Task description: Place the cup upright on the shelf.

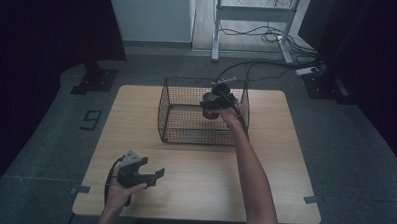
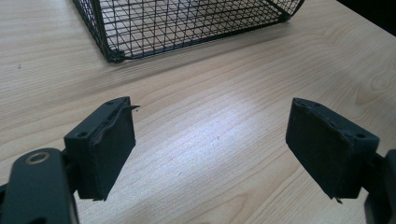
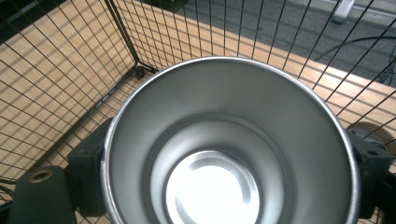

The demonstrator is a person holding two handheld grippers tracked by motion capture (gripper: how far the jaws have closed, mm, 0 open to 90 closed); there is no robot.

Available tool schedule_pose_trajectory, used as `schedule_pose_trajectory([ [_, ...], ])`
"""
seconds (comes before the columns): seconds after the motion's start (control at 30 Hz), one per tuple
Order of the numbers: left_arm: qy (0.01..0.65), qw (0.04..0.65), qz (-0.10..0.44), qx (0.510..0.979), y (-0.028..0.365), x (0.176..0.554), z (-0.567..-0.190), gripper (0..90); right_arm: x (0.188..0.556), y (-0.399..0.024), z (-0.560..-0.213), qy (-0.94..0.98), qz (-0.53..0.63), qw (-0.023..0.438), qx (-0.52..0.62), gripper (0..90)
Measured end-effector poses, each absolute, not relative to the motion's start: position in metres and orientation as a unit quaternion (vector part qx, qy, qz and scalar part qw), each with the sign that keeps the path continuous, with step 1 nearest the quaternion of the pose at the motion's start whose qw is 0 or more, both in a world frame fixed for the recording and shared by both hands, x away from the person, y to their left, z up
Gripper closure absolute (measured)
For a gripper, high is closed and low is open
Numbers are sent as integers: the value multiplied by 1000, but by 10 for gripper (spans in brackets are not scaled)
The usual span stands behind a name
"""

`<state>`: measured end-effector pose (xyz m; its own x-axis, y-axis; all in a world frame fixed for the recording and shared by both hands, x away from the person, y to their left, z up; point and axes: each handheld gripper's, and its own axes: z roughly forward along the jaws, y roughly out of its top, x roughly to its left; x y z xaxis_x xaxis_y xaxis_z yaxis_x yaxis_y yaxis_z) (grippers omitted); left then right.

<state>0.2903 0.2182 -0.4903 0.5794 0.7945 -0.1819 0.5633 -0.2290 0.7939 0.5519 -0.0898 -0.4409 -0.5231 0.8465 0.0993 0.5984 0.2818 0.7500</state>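
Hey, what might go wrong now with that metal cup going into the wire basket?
The right tongs grip the round, shiny steel cup only by its smooth sides, so it may slip and drop. The cup hangs inside the black wire mesh basket near its right wall, so the cup or tongs might catch the wires and shove the basket. The open left tongs rest apart and do not steady it.
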Motion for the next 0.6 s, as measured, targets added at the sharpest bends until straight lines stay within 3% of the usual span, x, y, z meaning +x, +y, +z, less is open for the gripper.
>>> schedule_pose_trajectory([
  [0.6,440,445,133,769,221,289,-487,161,560,-89,-463,799,341,164,468,136],
])
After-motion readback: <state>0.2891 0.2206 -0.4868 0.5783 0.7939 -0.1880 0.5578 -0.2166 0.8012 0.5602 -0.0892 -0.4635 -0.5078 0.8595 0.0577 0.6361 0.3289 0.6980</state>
